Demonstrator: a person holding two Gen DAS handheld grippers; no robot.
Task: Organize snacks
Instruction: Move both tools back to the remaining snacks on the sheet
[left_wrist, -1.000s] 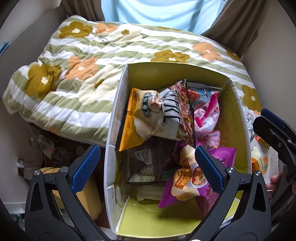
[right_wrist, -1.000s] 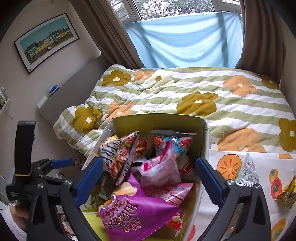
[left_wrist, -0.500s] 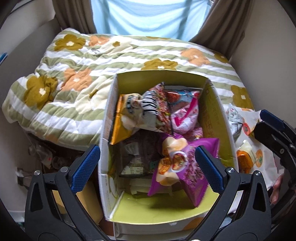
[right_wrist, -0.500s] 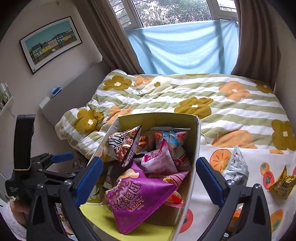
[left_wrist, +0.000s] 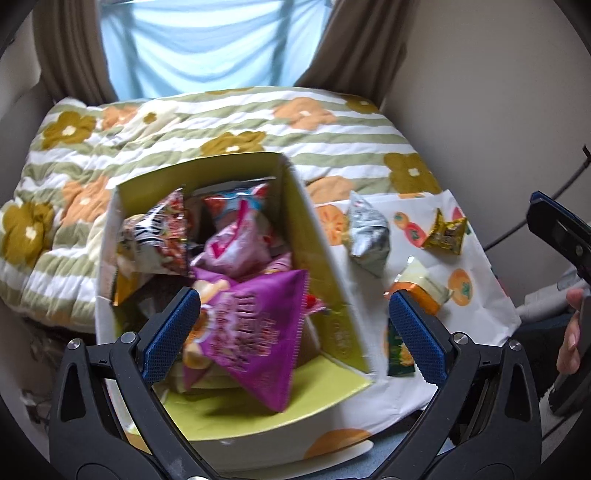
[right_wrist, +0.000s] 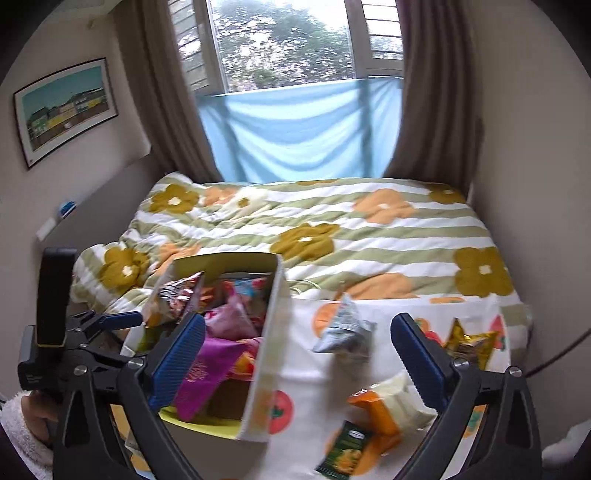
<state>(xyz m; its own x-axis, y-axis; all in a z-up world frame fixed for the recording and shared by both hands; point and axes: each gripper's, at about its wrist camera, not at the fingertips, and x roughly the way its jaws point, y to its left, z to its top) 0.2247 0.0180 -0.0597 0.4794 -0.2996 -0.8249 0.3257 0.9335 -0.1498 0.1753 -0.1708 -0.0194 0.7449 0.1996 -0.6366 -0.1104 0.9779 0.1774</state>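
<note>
Both grippers — left (left_wrist: 295, 332) and right (right_wrist: 297, 360) — hang with fingers spread wide, holding nothing. The snack-filled box (left_wrist: 325, 258) sits at ten o'clock; a silver packet (right_wrist: 345, 330), gold packet (right_wrist: 469, 341) and what looks like an orange-and-cream packet (right_wrist: 388, 406) lie on the fruit-print cloth (right_wrist: 306, 369) at two o'clock.

1. Purple snack bag (left_wrist: 255, 328), near end of the yellow-lined box (left_wrist: 317, 251): large pale characters on the face, smeared by motion, unreadable.
2. Striped red-and-white bag (left_wrist: 159, 232), far left in the box: bold lettering, partly folded, not legible.
3. Green packet (right_wrist: 345, 452), near, on the fruit-print cloth (right_wrist: 306, 387): small oval logo, too blurred to read.
</note>
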